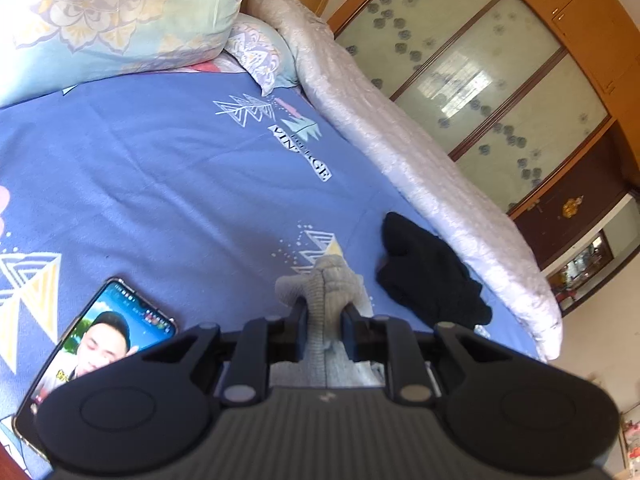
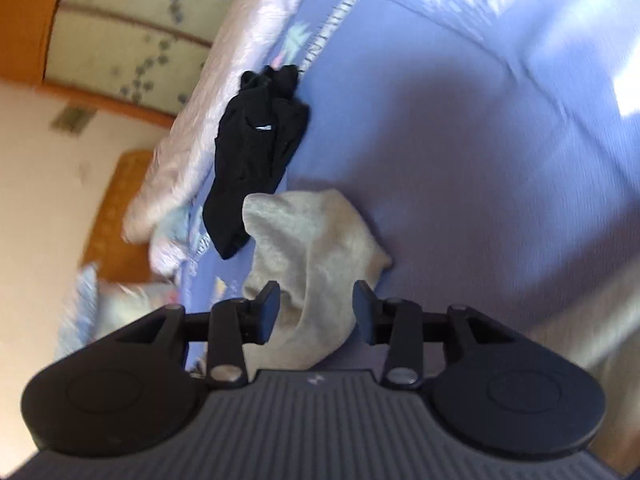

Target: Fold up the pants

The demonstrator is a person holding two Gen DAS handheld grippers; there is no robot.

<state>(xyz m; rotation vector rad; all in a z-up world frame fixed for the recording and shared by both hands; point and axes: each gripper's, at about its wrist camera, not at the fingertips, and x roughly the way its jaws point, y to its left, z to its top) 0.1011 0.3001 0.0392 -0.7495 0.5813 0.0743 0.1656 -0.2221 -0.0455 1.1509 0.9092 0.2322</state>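
Grey knit pants (image 1: 325,300) are bunched between the jaws of my left gripper (image 1: 323,320), which is shut on them above the blue bed sheet (image 1: 160,168). In the right wrist view the same grey pants (image 2: 316,240) lie crumpled on the sheet (image 2: 480,160). My right gripper (image 2: 316,308) is open, its fingers standing on either side of the grey fabric without pinching it. That view is blurred.
A black garment lies beside the grey pants near the bed's edge (image 1: 428,276) (image 2: 256,148). A phone (image 1: 96,352) with a lit screen lies on the sheet at the left. Pillows (image 1: 112,12) and a rolled pale quilt (image 1: 400,128) border the bed. A wardrobe (image 1: 500,80) stands beyond.
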